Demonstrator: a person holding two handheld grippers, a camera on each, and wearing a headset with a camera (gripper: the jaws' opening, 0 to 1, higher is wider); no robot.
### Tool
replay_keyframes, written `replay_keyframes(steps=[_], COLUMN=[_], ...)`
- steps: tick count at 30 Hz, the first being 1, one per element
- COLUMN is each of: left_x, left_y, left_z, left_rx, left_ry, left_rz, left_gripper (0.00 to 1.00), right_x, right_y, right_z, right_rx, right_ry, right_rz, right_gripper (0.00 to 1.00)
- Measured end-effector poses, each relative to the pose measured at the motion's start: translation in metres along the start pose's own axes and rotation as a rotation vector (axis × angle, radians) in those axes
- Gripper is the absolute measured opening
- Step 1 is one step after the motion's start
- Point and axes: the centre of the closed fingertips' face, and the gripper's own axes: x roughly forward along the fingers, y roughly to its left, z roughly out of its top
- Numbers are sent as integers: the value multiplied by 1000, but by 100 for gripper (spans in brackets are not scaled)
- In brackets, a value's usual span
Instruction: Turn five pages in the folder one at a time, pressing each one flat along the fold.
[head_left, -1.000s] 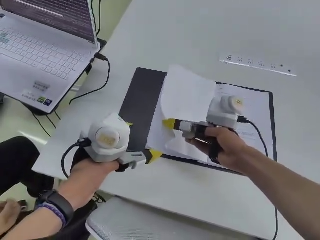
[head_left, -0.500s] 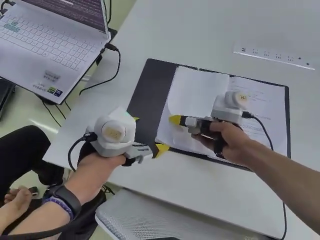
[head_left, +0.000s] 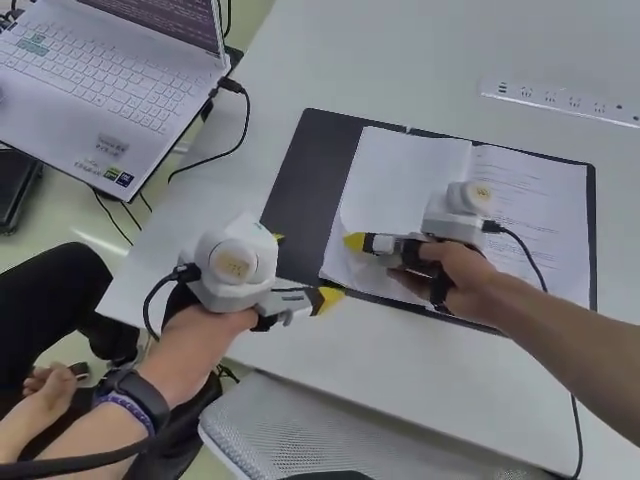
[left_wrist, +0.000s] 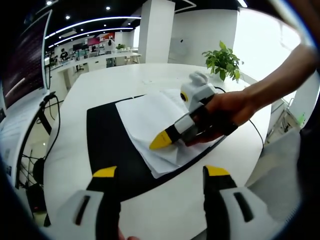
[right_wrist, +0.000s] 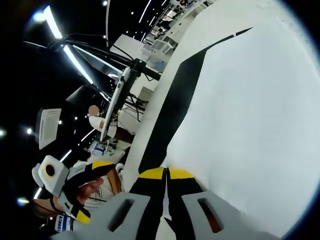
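Open black folder (head_left: 300, 190) on a white table (head_left: 400, 60). Printed white sheets (head_left: 530, 200) fill its right half, and a blank white page (head_left: 400, 190) lies just left of the fold, over the dark inner cover. The right gripper (head_left: 355, 242), held in a hand (head_left: 455, 285), lies low over this page's lower left part, yellow tips together. The left gripper (head_left: 302, 270), yellow-tipped jaws apart, sits at the folder's near left corner, off the paper. A silver laptop (head_left: 100, 80) stands at upper left, a white power strip (head_left: 565, 103) at upper right.
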Motion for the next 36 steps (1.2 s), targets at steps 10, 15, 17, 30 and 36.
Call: replay_keyframes(steps=[10, 15, 17, 30, 36], left_x=[2, 2, 2, 7, 11], left_y=[0, 1, 1, -2, 0], left_z=[-1, -2, -2, 0, 0], left_rx=[0, 3, 3, 4, 15], left_ry=[6, 11, 11, 15, 18], left_rz=[-4, -5, -6, -14, -14], left_gripper=[67, 67, 67, 66, 61], right_x=[7, 7, 6, 5, 0], right_y=[-8, -6, -2, 13, 21], right_z=[-1, 0, 0, 2, 5], right_rx=[9, -7, -22, -25, 21], right_ry=[0, -16, -20, -43, -76], right_rz=[-9, 14, 20, 92, 125], right_gripper=[0, 3, 6, 28, 35])
